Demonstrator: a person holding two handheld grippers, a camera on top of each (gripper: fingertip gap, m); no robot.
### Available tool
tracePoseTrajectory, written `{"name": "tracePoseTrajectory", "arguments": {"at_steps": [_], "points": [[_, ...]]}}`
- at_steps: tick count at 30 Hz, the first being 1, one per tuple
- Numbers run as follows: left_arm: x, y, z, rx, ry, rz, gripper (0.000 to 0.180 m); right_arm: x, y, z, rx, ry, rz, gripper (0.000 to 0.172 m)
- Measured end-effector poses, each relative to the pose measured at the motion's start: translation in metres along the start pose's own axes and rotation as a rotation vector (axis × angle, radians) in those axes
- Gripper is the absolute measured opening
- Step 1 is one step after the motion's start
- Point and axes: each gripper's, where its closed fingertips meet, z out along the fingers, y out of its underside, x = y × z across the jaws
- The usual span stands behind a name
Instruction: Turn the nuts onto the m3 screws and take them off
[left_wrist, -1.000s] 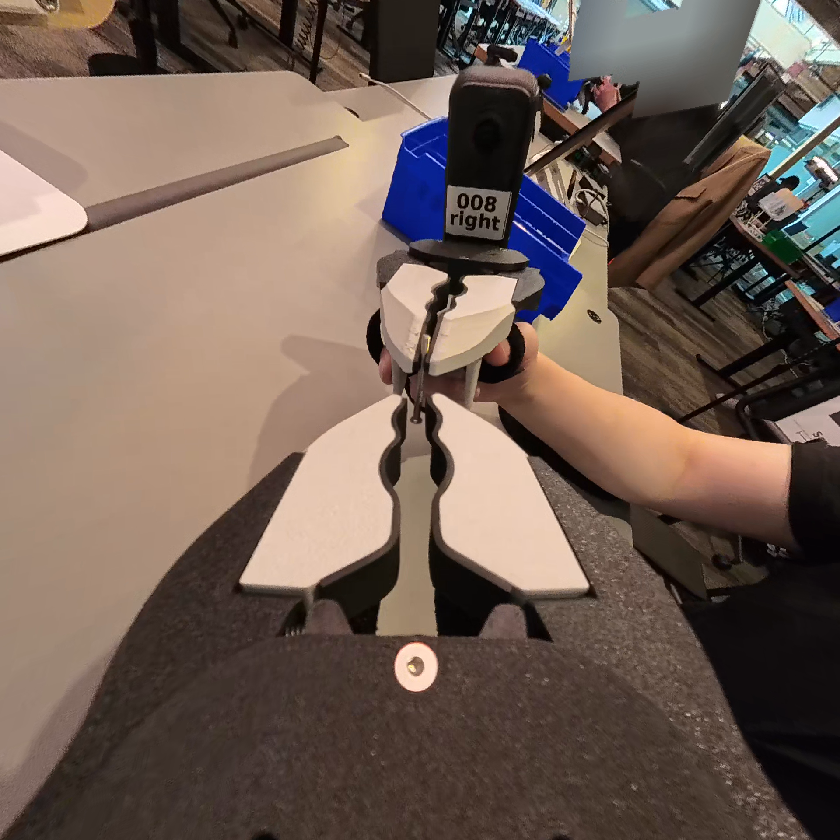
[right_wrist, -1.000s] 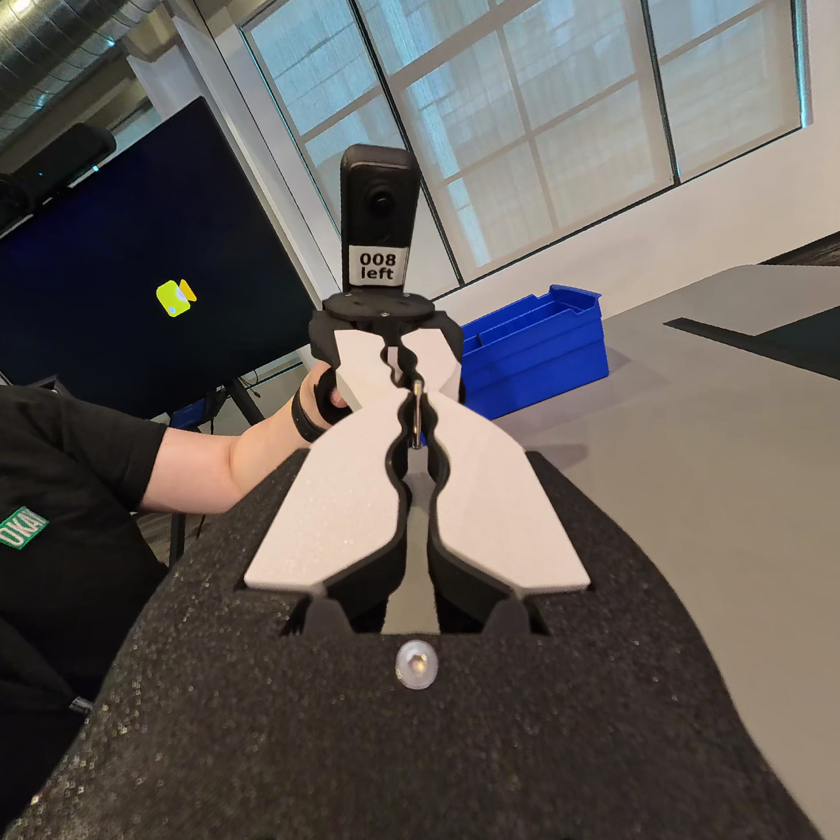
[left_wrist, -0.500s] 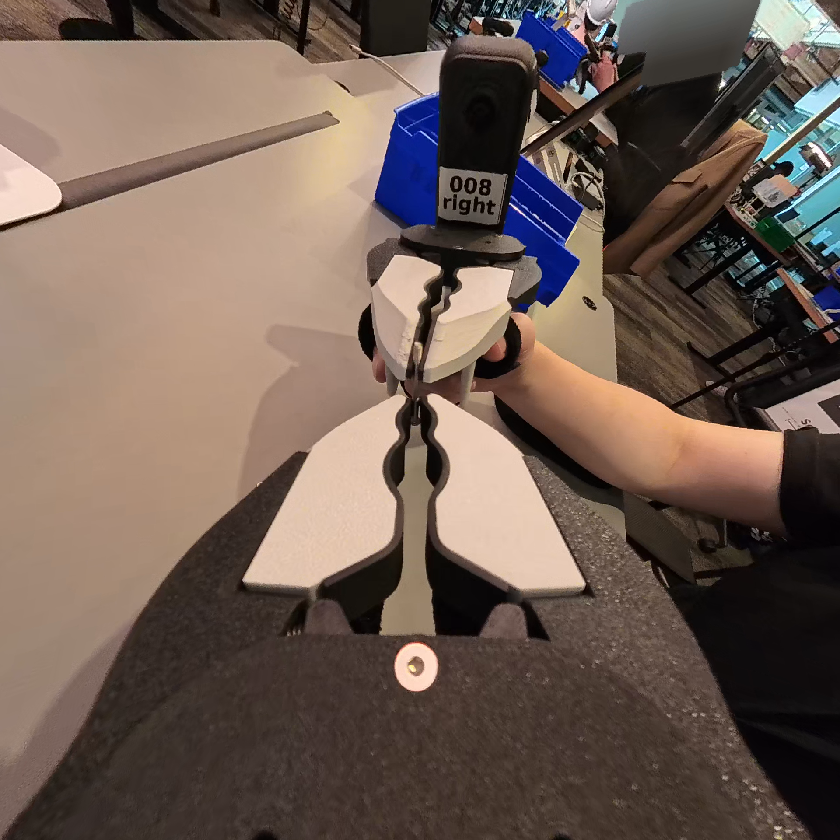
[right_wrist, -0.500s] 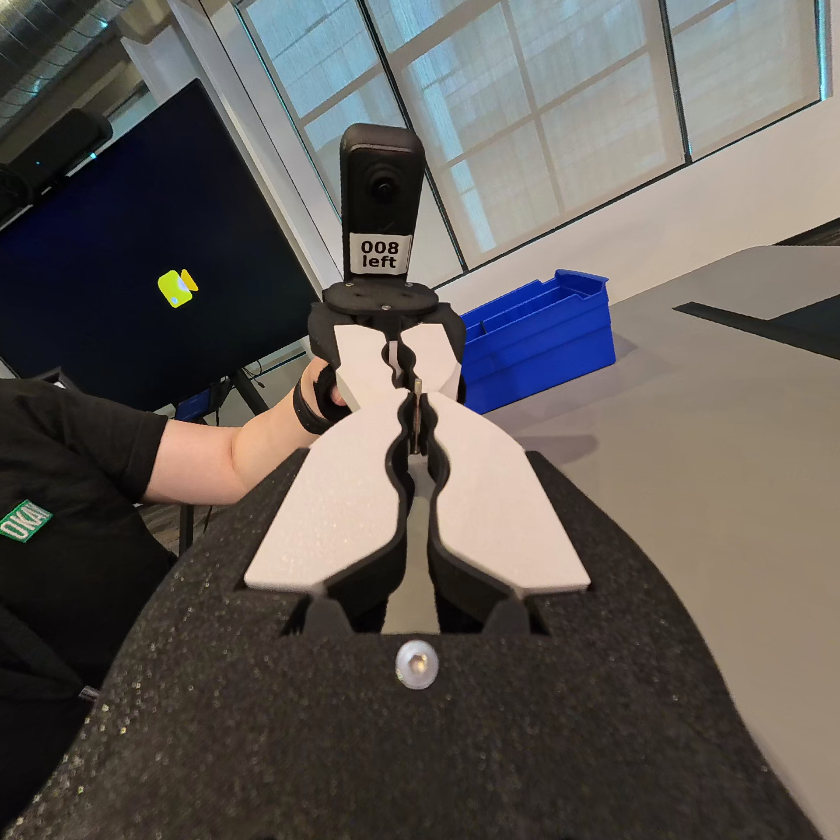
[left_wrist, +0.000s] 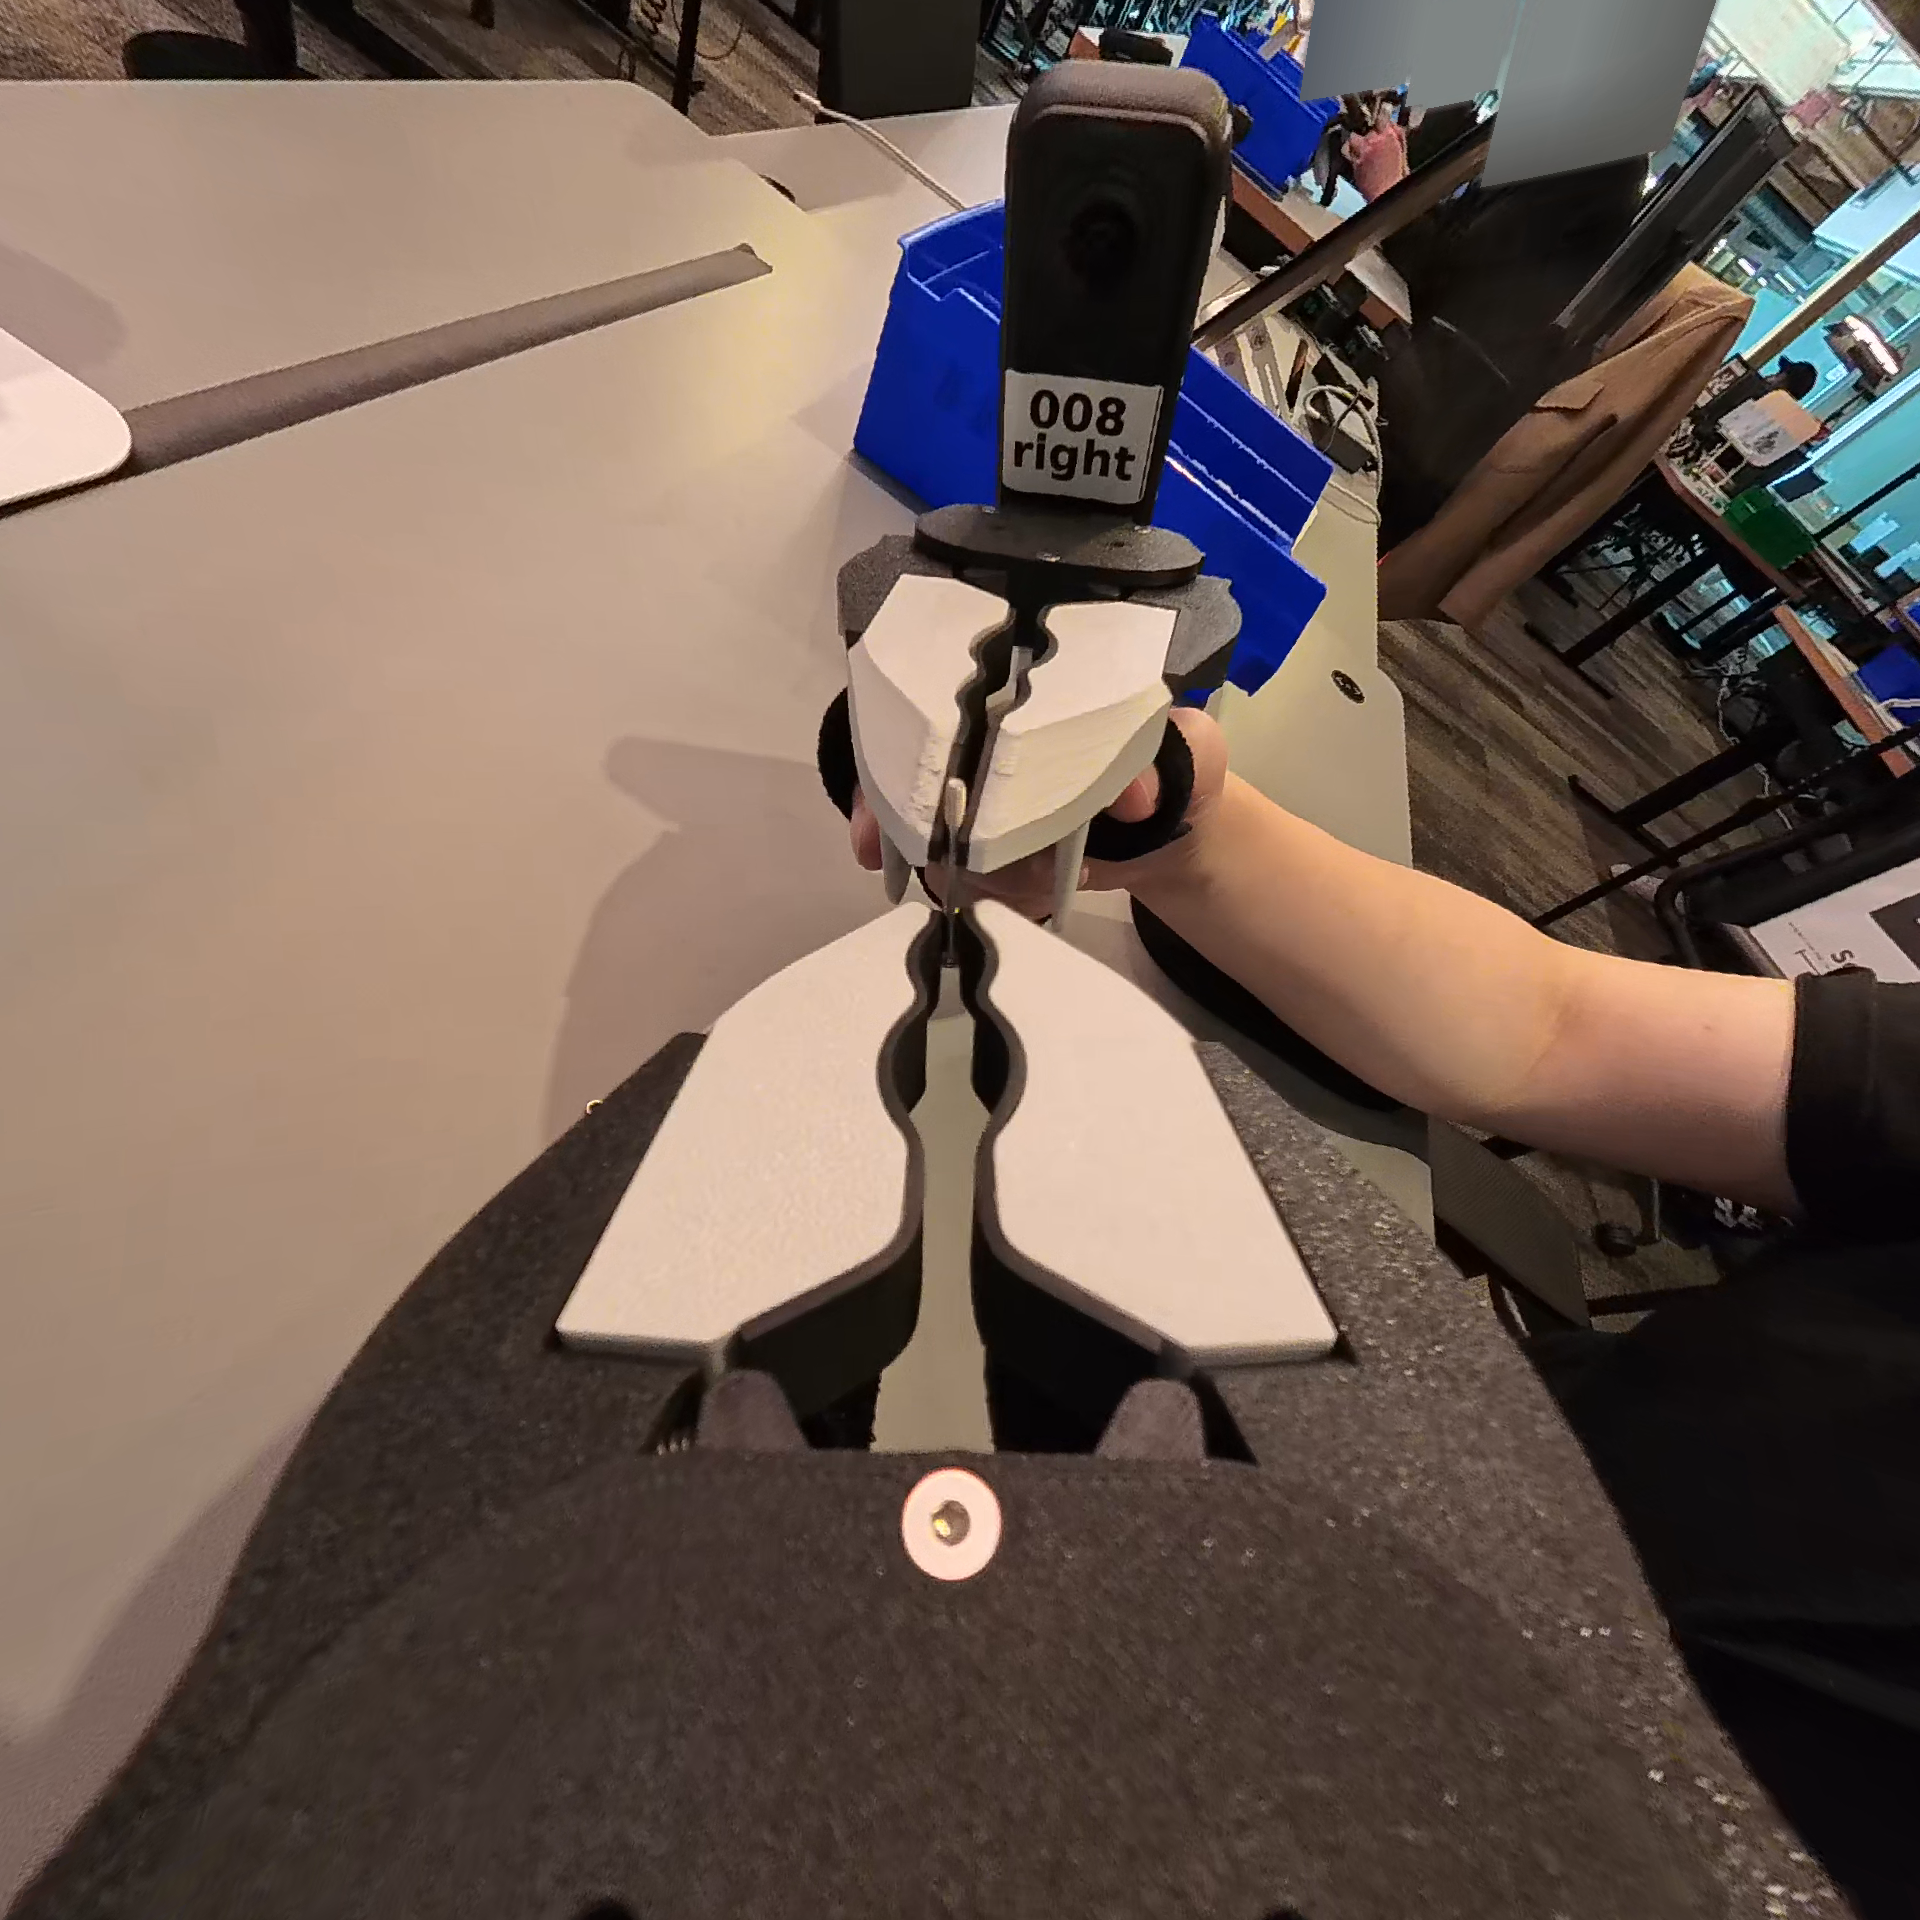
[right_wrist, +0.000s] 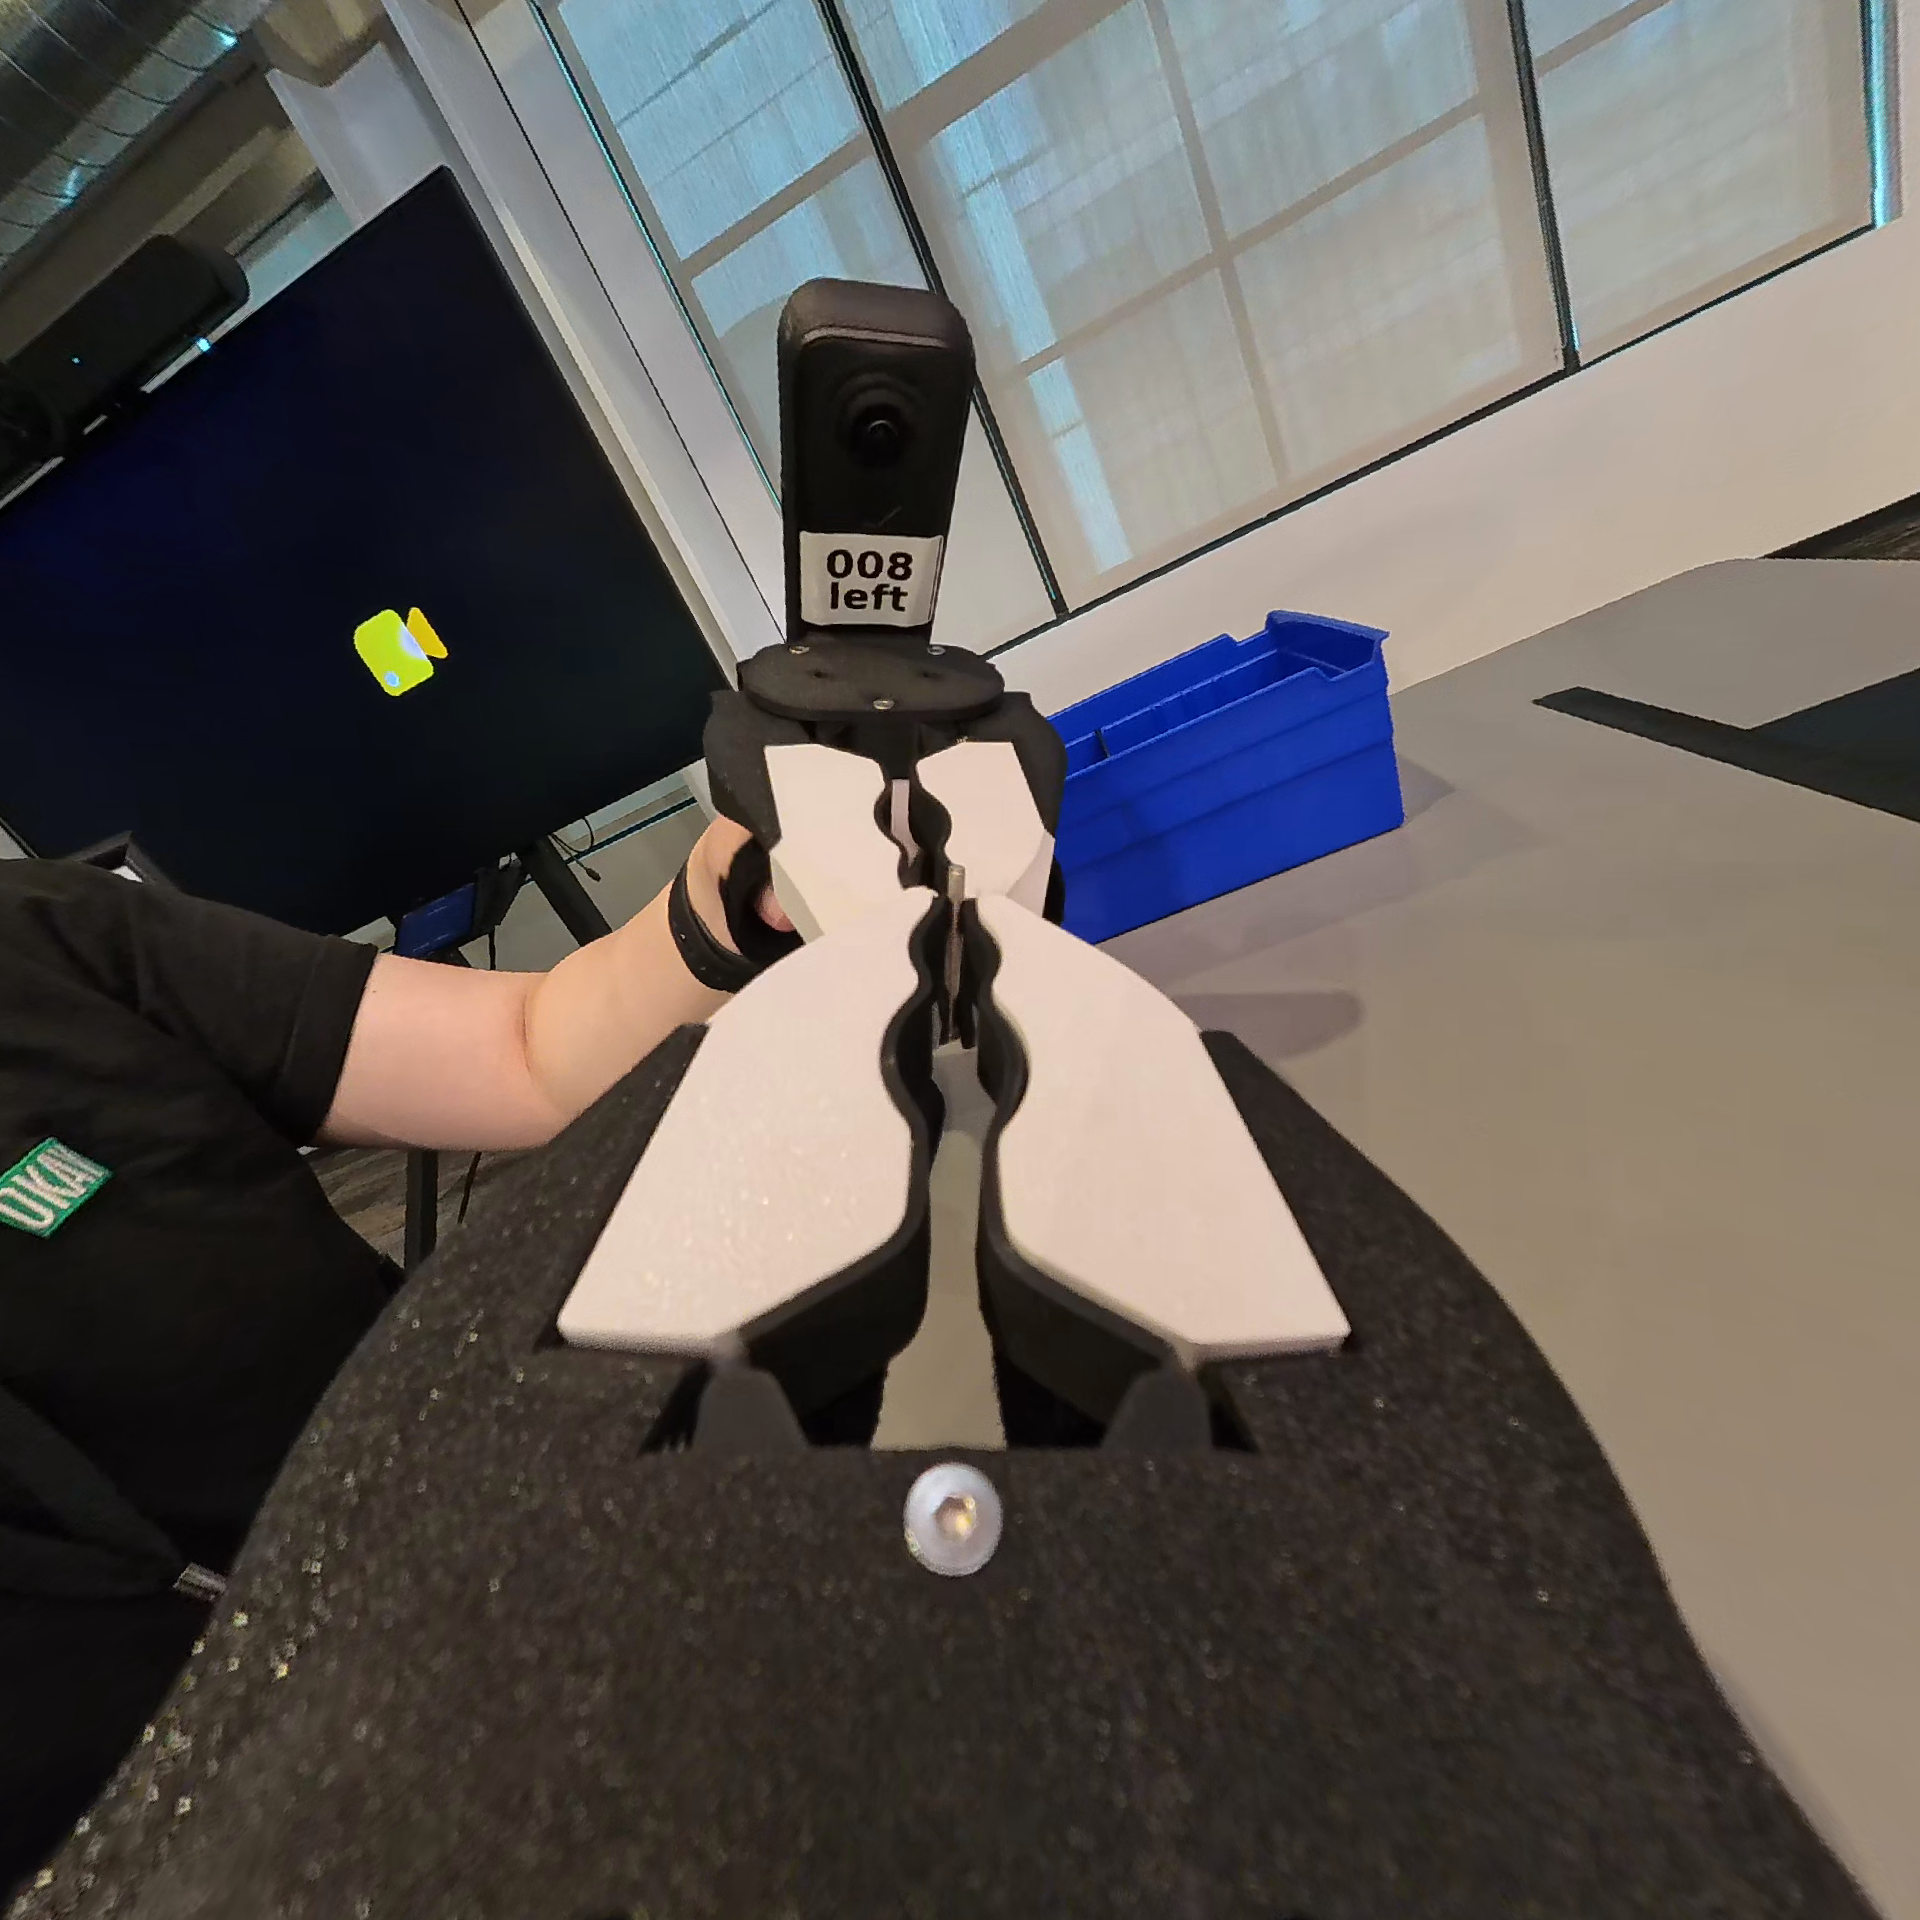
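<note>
Over grey table (left_wrist: 416, 727), close by blue bin (right_wrist: 1247, 769), stands tip to tip: nips thin metal pin (right_wrist: 950, 940) in pressed-together right gripper (right_wrist: 950, 914), pin's length running straight ahead into left gripper (left_wrist: 948, 914), likewise closed on its far end

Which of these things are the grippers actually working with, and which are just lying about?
In use:
left gripper
right gripper
thin metal rod, gripped at both sets of fingertips

Lying about:
blue bin
grey table
dark screen
white pad
</note>
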Motion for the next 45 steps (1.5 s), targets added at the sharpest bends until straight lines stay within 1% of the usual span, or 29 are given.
{"name": "tracePoseTrajectory", "arguments": {"at_steps": [4,5,9,10,11,12,13,15,16,17,19,23,32,45], "points": [[-0.002,0.001,0.0,0.002,-0.017,0.022,0.003,0.001,0.001,0.001,-0.005,0.017,-0.028,0.003],[-0.002,0.001,-0.001,0.002,-0.021,0.027,0.003,0.002,0.001,0.001,-0.009,0.035,-0.048,0.005],[-0.008,0.005,-0.005,0.006,-0.051,0.034,0.003,0.02,-0.002,-0.001,-0.008,0.199,-0.127,0.031],[-0.012,0.006,-0.008,0.012,-0.077,0.038,0.002,0.027,-0.005,-0.005,-0.003,0.267,-0.151,0.035],[-0.016,0.007,-0.011,0.016,-0.108,0.045,0.002,0.038,-0.008,-0.011,0.004,0.359,-0.177,0.036],[-0.021,0.008,-0.015,0.017,-0.142,0.053,0.002,0.051,-0.011,-0.021,0.002,0.476,-0.208,0.036],[-0.026,0.009,-0.018,0.019,-0.18,0.062,0.002,0.066,-0.014,-0.034,-0.009,0.608,-0.243,0.036],[-0.034,0.009,-0.026,0.022,-0.262,0.09,0.002,0.097,-0.017,-0.076,-0.058,0.958,-0.306,0.037],[-0.038,0.008,-0.029,0.025,-0.304,0.103,0.002,0.105,-0.019,-0.095,-0.079,1.087,-0.344,0.035],[-0.041,0.008,-0.032,0.022,-0.336,0.112,0.002,0.109,-0.021,-0.109,-0.097,1.177,-0.38,0.034],[-0.043,0.008,-0.033,0.004,-0.373,0.13,0.002,0.112,-0.024,-0.123,-0.126,1.269,-0.425,0.035],[-0.041,0.005,-0.032,-0.006,-0.403,0.158,0.002,0.108,-0.028,-0.125,-0.127,1.313,-0.458,0.037],[-0.035,-0.001,-0.034,0.005,-0.416,0.157,0.002,0.106,-0.027,-0.119,-0.171,1.319,-0.514,0.037],[-0.03,0.0,-0.031,-0.008,-0.413,0.17,0.002,0.106,-0.027,-0.122,-0.17,1.332,-0.512,0.037]]}}
